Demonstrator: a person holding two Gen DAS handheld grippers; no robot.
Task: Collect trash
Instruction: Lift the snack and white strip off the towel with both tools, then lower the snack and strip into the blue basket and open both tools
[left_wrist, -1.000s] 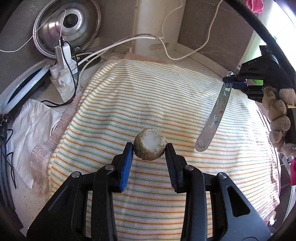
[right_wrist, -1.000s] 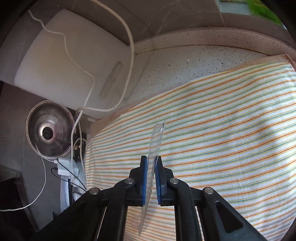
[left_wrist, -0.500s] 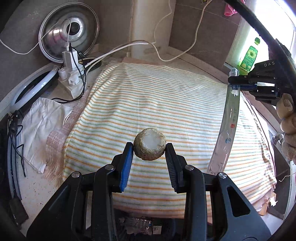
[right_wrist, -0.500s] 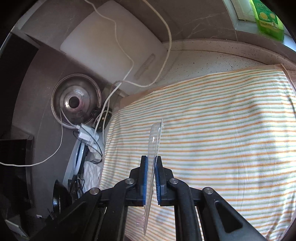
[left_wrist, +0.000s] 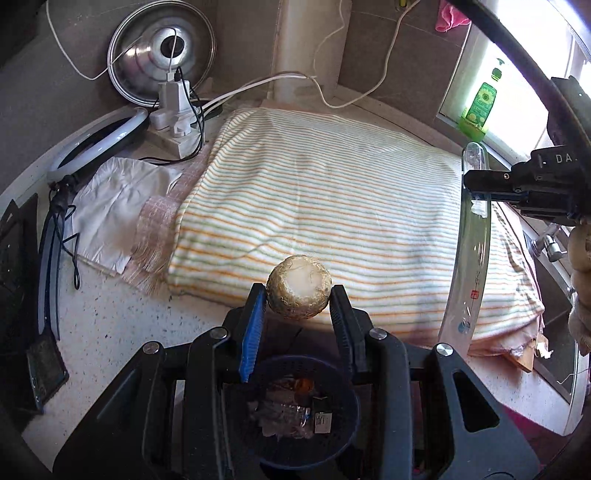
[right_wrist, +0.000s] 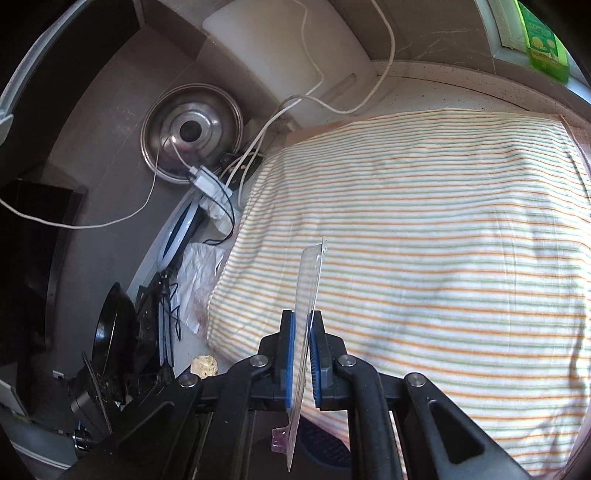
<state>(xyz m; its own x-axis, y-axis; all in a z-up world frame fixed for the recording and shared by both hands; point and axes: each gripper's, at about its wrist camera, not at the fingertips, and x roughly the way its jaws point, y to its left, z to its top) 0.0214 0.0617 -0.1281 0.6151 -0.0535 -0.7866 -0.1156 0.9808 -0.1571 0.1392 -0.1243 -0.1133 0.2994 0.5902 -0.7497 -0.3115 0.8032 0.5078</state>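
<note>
Trash ball: fuzzy round lump (left_wrist: 298, 292) clamped in left tool (left_wrist: 297, 295), now past striped cloth (left_wrist: 332, 206) edge, above dark basket (left_wrist: 347, 439).
Plastic strip: clear blister strip (right_wrist: 308, 325) pinched in shut right tool (right_wrist: 302, 363).
Change: basket newly in view; both tools drawn back from cloth.
Left view only: basket's contents, green bottle (left_wrist: 478, 107).
Right view only: black pan (right_wrist: 112, 328).

A round, rough beige husk ball with a pale flat face (left_wrist: 298, 291) is held off the striped cloth's near edge; a long clear plastic blister strip (right_wrist: 308, 295) stands on edge, pinched midway; below, a dark mesh bin (left_wrist: 347, 435) holds wrappers.
</note>
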